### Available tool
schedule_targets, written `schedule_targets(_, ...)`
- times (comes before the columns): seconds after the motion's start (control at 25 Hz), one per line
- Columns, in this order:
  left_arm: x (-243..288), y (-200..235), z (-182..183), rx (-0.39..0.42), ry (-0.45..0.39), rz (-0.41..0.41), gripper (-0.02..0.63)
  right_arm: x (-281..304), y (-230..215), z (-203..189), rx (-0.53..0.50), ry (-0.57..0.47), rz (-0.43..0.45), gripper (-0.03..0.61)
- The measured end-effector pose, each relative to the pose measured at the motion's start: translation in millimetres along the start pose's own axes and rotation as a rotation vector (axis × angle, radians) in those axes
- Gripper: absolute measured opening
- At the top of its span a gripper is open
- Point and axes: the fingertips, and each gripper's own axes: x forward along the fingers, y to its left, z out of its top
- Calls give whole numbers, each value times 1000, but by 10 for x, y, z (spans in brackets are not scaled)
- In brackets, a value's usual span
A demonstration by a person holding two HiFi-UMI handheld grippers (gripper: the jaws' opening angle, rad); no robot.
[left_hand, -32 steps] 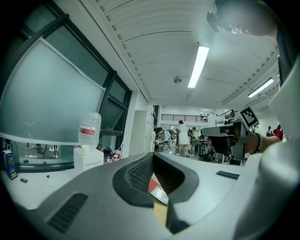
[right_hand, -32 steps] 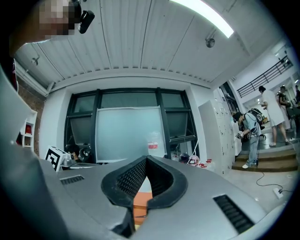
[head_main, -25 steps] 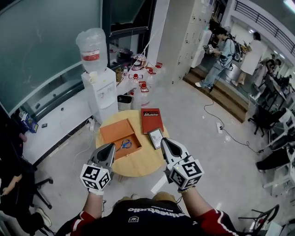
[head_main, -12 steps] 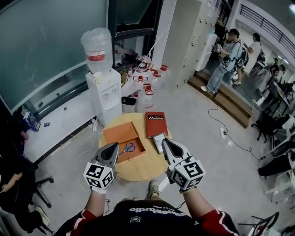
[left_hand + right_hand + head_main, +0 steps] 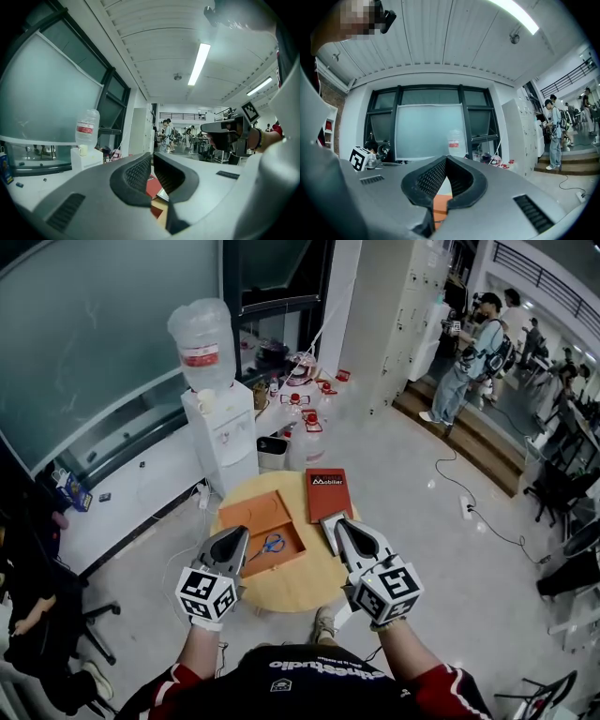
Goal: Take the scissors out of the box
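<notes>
On a round wooden table [image 5: 298, 585] lies an open orange box [image 5: 255, 515], and blue-handled scissors [image 5: 272, 544] rest inside it near its right wall. Right of the box sit a red lid with white print [image 5: 327, 493] and a small framed card [image 5: 328, 531]. My left gripper [image 5: 242, 533] hovers level over the box's near left corner, shut and empty. The right gripper [image 5: 339, 522] hangs over the table's right side, also shut with nothing in it. In the left gripper view the left gripper [image 5: 152, 155] has its jaw tips together; in the right gripper view the right gripper [image 5: 446, 158] does too.
A white water dispenser [image 5: 220, 427] stands behind the table, with several red-capped jugs [image 5: 305, 413] and a bin [image 5: 273, 452] on the floor. People [image 5: 469, 362] stand at the far right steps. A cable [image 5: 487, 521] crosses the floor at the right; chairs [image 5: 56, 643] sit at the left.
Both grippers have edged forward together toward the table and stay shut. The scissors and box have not moved.
</notes>
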Motion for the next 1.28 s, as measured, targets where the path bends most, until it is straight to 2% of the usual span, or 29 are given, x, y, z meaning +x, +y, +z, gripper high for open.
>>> schedule_targets(0.12, 27, 19, -18, 14, 6, -16, 24, 13, -2, -29, 6, 2, -5, 26)
schedule_targets(0.24, 82, 22, -50, 7, 22, -39, 93, 14, 1, -49, 10, 12, -9, 26)
schedule_targets(0.4, 156, 1, -139, 15, 35, -62, 114, 3, -7, -130, 14, 23, -16, 26)
schedule_targets(0.68, 298, 24, -433, 60, 107, -102, 115, 21, 13, -327, 32, 50, -18, 28)
schedule_targets(1.28, 827, 109, -1378, 127, 305, -156, 115, 30, -249, -586, 53, 107, -38, 28)
